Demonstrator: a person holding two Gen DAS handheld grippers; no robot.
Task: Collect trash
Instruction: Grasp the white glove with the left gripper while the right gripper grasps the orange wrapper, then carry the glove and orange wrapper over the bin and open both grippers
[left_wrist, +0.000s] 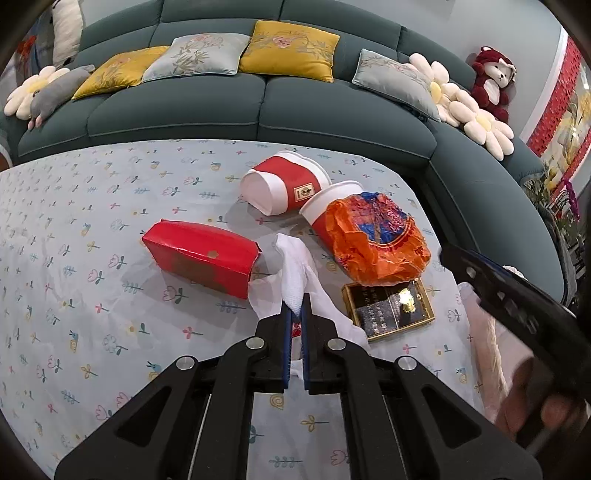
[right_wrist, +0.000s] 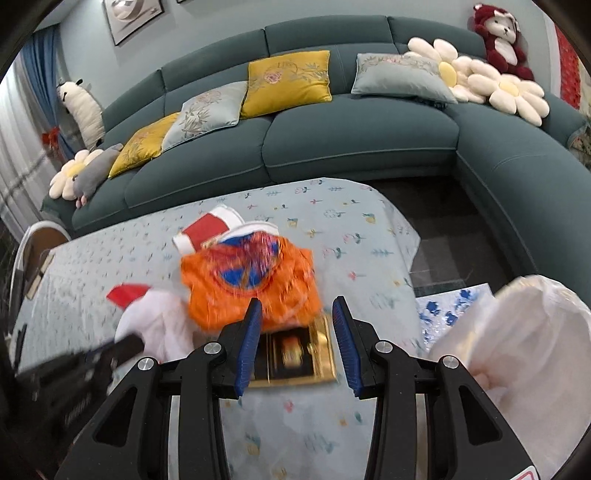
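The left gripper (left_wrist: 295, 314) is clenched on the white tissue (left_wrist: 293, 273) so it can be carried off, while the right gripper (right_wrist: 297, 314), jaws released and empty, hangs over the gold-edged cigarette box (right_wrist: 295, 354), with the orange wrapper (right_wrist: 251, 280) just beyond

A dark teal sofa (left_wrist: 332, 110) stands behind the table, carrying yellow cushions (left_wrist: 291, 50), grey cushions (left_wrist: 199, 55), flower pillows (right_wrist: 513, 94) and a red plush bear (left_wrist: 493, 83).

Trash cluster (left_wrist: 332, 236) ahead; tablecloth (left_wrist: 92, 221) leftward bare
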